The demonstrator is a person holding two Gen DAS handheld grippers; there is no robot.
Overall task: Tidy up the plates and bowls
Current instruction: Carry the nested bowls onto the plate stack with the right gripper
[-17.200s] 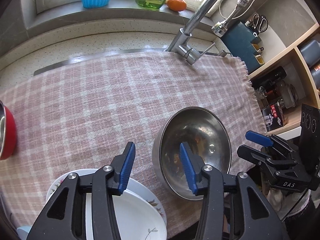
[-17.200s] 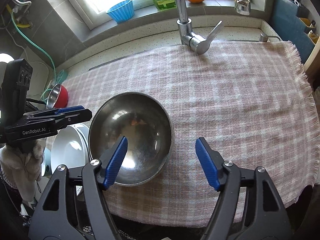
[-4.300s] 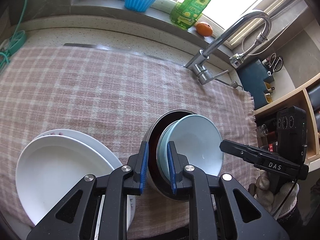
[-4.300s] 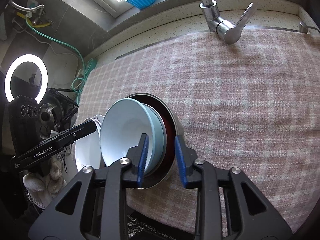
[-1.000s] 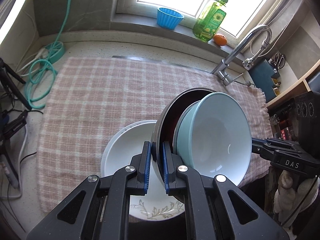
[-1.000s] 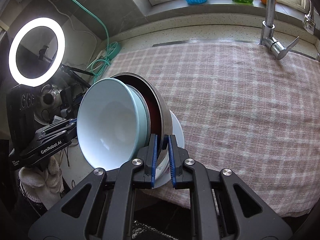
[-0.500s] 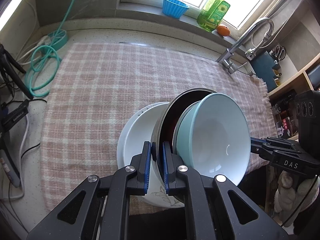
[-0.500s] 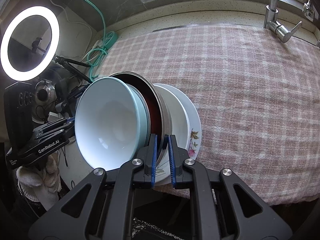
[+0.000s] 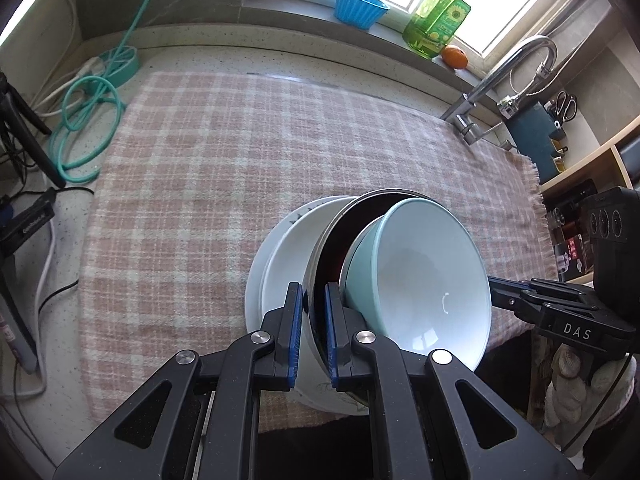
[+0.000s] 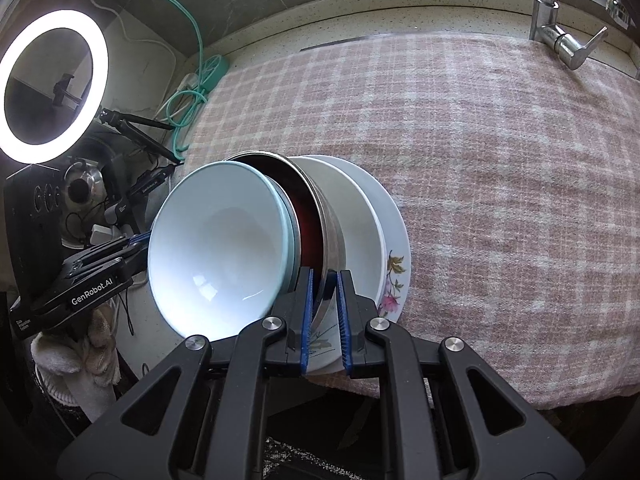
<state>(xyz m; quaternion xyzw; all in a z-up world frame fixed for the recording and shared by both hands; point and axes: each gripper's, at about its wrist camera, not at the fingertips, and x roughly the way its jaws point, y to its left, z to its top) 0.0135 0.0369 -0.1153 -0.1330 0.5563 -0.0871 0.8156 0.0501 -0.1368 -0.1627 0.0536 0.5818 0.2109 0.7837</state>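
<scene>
- Your left claw (image 9: 309, 334) pinches the rim of the steel bowl (image 9: 320, 256), its blue pads nearly together with only the thin metal wall between them.
- Your right claw (image 10: 323, 318) is closed just as tightly on the opposite side of the same steel bowl (image 10: 330, 236), so the bowl hangs tilted between both claws.
- Nested inside the steel bowl is a red bowl (image 10: 306, 220), showing only as a dark red band, and inside that a pale blue bowl (image 9: 424, 280) with a white interior that holds nothing; the same pale blue bowl (image 10: 216, 248) fills the left of the right wrist view.
- Directly behind the tilted stack, a deep white plate (image 9: 284, 264) rests on a flowered plate (image 10: 394, 268) at the near edge of the worktop; whether the steel bowl touches them cannot be told.
- The plates lie on a pink checked cloth (image 9: 224, 184) that covers the speckled worktop (image 9: 200, 56).
- A chrome faucet (image 9: 500, 80) rises at the cloth's far right.
- On the window ledge stand a blue cup (image 9: 360, 6), a green soap bottle (image 9: 440, 20) and an orange (image 9: 454, 57).
- A green hose (image 9: 90, 120) coils at the left, and a lit ring light (image 10: 54, 84) glows beyond the worktop's left end.
</scene>
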